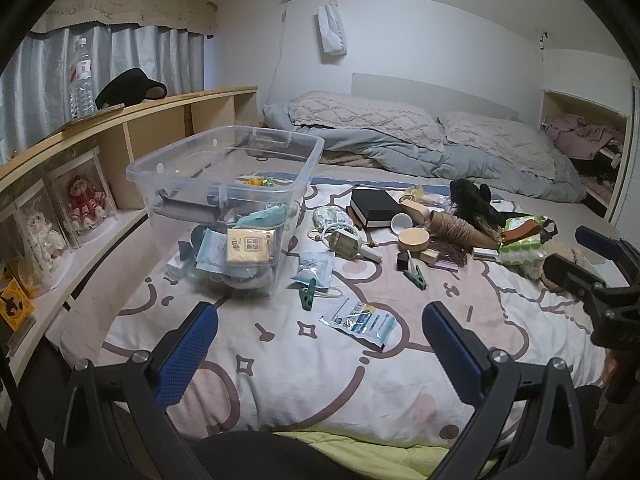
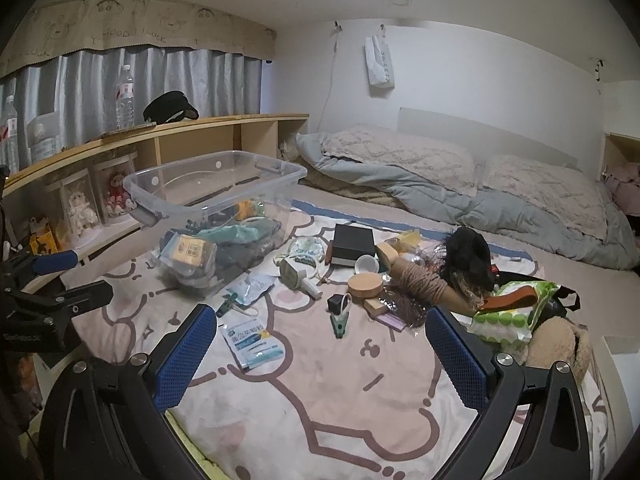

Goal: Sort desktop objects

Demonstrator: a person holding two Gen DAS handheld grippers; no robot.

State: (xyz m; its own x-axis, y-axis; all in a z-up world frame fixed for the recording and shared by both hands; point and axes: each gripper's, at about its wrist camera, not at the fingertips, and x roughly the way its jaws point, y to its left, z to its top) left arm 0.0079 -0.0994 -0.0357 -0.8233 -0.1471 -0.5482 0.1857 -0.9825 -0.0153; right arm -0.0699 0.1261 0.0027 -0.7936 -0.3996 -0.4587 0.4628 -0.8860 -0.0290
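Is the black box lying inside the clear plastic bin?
No, the black box lies on the blanket, to the right of the clear plastic bin.

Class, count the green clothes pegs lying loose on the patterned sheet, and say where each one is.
2. One green peg lies just right of the clear bin, beside a blue packet; the other green peg lies before the round wooden box. More may be hidden in the clutter.

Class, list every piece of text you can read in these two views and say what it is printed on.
"GOOD LUCK": curtain valance, hand-drawn lettering.
Foil sachet: print too blurred to read.
Yellow packet in the clear bin: square marks, unreadable.
Water bottle: red label, too small.
Left gripper body: faint lettering, illegible.
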